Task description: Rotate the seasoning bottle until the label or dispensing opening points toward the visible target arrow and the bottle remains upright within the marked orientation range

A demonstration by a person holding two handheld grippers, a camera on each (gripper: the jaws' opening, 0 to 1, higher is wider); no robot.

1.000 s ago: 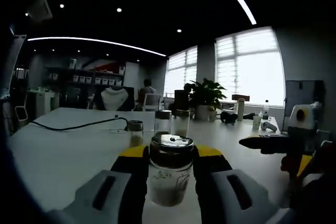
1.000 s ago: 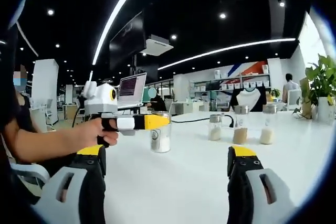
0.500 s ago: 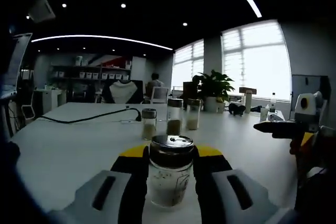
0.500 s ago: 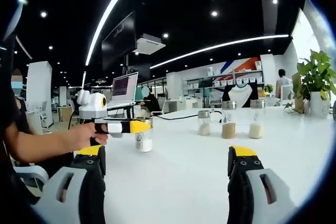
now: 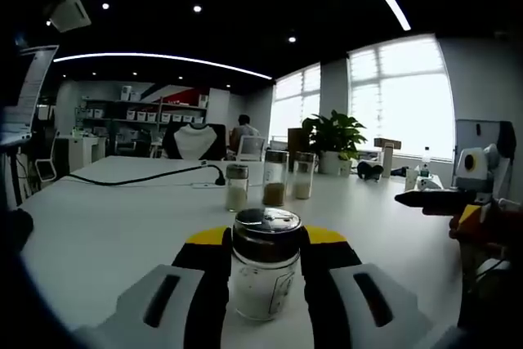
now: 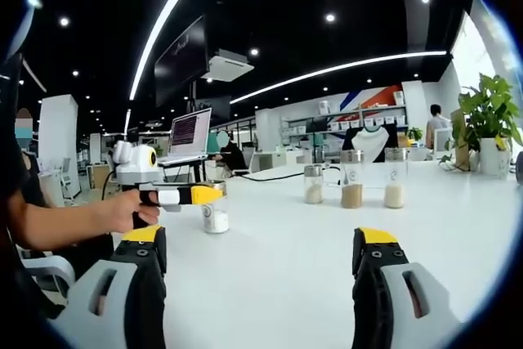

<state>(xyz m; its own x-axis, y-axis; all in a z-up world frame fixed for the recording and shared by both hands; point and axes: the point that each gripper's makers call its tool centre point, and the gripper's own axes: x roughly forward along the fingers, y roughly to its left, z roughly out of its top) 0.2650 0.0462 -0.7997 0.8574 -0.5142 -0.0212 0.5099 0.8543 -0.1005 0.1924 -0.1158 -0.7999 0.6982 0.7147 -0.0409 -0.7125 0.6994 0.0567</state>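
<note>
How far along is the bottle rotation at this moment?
Done: the left gripper has its jaws closed on the seasoning bottle, which stands upright on the white table. In hand: that grasp; the right gripper is open and holds nothing. Left: turning the bottle to its target; I see no arrow or marked range, so alignment cannot be judged.

Grey grippers (image 6: 257,284), black fingers (image 5: 211,284) w/ yellow tips.

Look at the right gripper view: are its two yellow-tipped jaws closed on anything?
No, the right gripper stands open with only bare white table between its jaws.
</note>
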